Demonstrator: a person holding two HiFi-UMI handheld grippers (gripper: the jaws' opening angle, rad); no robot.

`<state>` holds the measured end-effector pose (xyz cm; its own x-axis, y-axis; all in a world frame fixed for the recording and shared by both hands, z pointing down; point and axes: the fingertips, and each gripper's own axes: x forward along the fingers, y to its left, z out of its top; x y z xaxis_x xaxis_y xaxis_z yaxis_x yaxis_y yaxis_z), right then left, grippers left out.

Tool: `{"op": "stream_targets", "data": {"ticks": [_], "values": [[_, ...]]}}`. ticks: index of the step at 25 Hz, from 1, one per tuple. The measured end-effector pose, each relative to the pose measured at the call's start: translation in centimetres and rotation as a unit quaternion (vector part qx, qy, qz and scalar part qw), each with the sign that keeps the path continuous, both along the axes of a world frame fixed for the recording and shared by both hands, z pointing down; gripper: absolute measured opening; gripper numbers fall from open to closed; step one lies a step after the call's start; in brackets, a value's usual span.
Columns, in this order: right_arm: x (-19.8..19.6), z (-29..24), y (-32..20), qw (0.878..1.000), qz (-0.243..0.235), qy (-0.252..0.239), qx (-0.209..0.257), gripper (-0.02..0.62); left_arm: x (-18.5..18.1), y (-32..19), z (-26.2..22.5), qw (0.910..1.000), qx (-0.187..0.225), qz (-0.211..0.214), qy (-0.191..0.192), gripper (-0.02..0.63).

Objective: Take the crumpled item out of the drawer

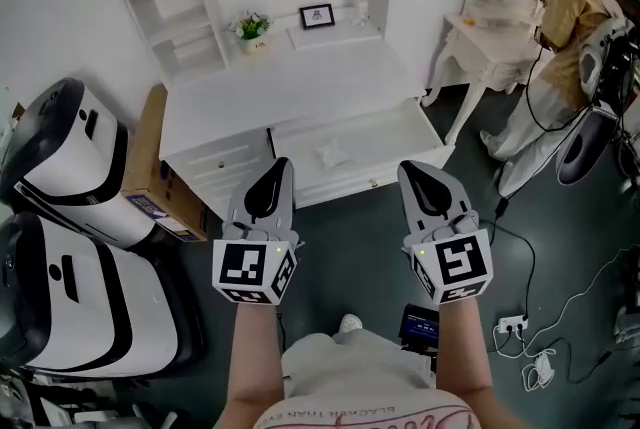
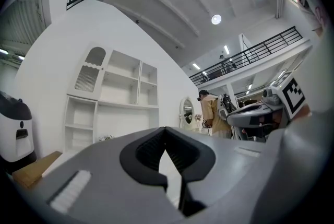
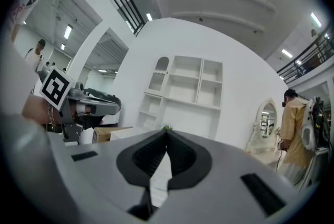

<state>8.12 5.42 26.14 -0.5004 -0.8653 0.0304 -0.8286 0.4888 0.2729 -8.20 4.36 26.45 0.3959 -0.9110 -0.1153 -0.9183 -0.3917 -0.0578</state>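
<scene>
- Both tongs were closed with nothing in them. The left tongs (image 1: 282,163) and the right tongs (image 1: 409,168) hung side by side, tips pointing at the white table (image 1: 290,92), just short of its open drawer (image 1: 395,139).
- The crumpled item (image 1: 333,154) lay on the drawer floor near the middle, apart from every wall, just beyond the gap between the two tips.
- It looked like a small white wad, so I judged it light and soft, likely to give under a pinch. I did not expect it to be fragile or slippery.
- On the smooth drawer floor it might skid if one jaw nudged it first.
- I judged the best hold to be from above, with the jaws opened first and set either side of the raised folds.
- From the head view it was too small for me to tell paper from cloth.
- The left tongs covered the drawer's near left corner.
- Both gripper views looked level at the shelves (image 3: 193,82). The tongs' own bodies filled the lower part of each, so neither view showed the drawer or the item.
</scene>
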Motion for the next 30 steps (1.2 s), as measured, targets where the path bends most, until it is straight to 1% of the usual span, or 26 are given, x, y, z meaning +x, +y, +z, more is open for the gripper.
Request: {"op": "stream_targets", "data": {"ticks": [5, 9, 12, 19, 25, 28, 29, 30], "values": [[0.4, 1.5, -2.6, 1.000, -0.016, -0.006, -0.019, 0.006, 0.6, -2.6, 1.3, 0.9998, -0.018, -0.005, -0.007, 0.008], [0.7, 2.8, -4.7, 0.999, -0.010, -0.014, -0.032, 0.006, 0.7, -4.5, 2.4, 0.9994, -0.030, -0.004, -0.014, 0.008], [0.4, 3.6, -6.3, 0.999, -0.011, -0.012, -0.038, 0.006, 0.5, -6.4, 3.0, 0.9993, -0.036, -0.004, -0.012, 0.008], [0.6, 4.1, -12.5, 0.999, -0.007, 0.000, -0.045, 0.006, 0.7, -13.0, 3.7, 0.9990, -0.044, 0.005, -0.011, 0.008], [-0.2, 4.2, -19.0, 0.999, 0.000, 0.004, -0.049, 0.006, -0.5, -19.6, 4.4, 0.9980, -0.061, 0.011, 0.003, 0.009], [-0.7, 4.8, -21.7, 0.998, 0.004, 0.012, -0.058, 0.006, -0.8, -22.5, 5.0, 0.9970, -0.073, 0.022, 0.010, 0.011], [-0.8, 4.9, -22.6, 0.998, 0.006, 0.013, -0.061, 0.006, -0.8, -23.3, 5.2, 0.9963, -0.079, 0.030, 0.012, 0.025], [-0.9, 5.0, -23.4, 0.998, 0.007, 0.013, -0.064, 0.006, -0.8, -24.2, 5.6, 0.9953, -0.088, 0.038, 0.012, 0.053]]}}
